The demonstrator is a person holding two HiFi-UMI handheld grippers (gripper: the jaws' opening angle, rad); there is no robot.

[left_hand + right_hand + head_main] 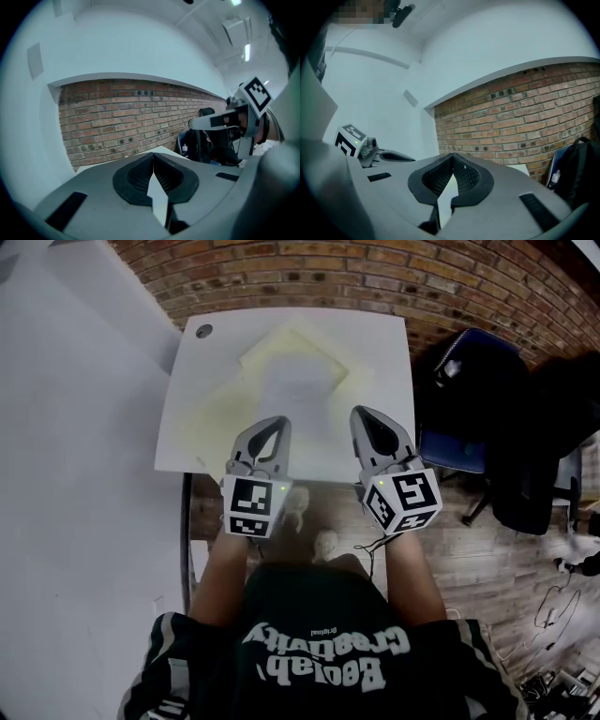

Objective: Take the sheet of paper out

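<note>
Head view alone shows the sheet (298, 395) — on table (380, 343).

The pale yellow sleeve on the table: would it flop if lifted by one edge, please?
Probably floppy: the sleeve lies thin and nearly flat on the table. Likely light, and possibly slippery, since it looks like smooth plastic.

A white table (183, 432) with two things on it.
A flat, pale yellow folder (292, 360) lies in the middle, turned a bit. A small dark round thing (203, 331) sits near the far left corner.
</note>
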